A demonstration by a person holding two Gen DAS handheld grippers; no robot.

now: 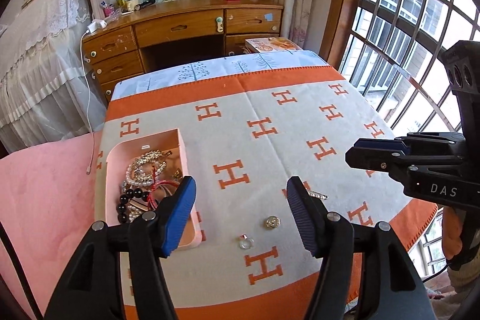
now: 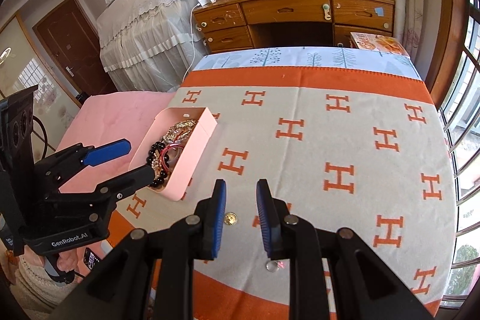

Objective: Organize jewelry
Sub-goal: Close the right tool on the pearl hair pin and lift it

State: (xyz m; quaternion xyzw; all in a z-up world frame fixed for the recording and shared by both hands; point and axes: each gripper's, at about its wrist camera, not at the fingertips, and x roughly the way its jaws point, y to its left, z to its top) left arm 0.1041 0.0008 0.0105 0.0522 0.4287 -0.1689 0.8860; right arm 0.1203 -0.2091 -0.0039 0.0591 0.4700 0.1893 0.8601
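Pink bedding (image 1: pixel 45 194) lay far left, beside the tabletop (image 1: pixel 270 125) covered in an orange-and-grey H-print cloth. A pink box (image 1: pixel 180 149) sat on the tabletop's left part, open-topped, holding a heap of jewelry: a pearl strand (image 1: pixel 129 174), a gold chain piece (image 1: pixel 150 162), a black bead bracelet (image 1: pixel 132 195) and a red cord (image 1: pixel 159 185) tangled together.

Left claw (image 1: pixel 240 213) was open wide, empty, blue pads apart; its left finger (image 1: pixel 178 215) overlapped the box's near right corner in the left wrist view. In the right wrist view the same claw (image 2: pixel 132 161) hung over the near end of the box (image 2: pixel 195 152), one finger above the beads.

Between the left claw's fingers, loose on the cloth: a clear-stone ring (image 1: pixel 246 242) nearest, a round gold brooch-like piece (image 1: pixel 272 222) just beyond it. A silver hair clip (image 1: pixel 318 195) lay right of these, partly hidden by the right finger.

Right claw (image 2: pixel 240 215) was partly open, nothing between the pads, held above the cloth. A small gold round piece (image 2: pixel 230 219) showed between its fingers, near the left pad. A clear stone piece (image 2: pixel 271 266) lay lower, by the right finger. In the left wrist view the right claw (image 1: pixel 360 152) pointed leftward, off the tabletop surface; whether it was parted was hard to tell from that side.
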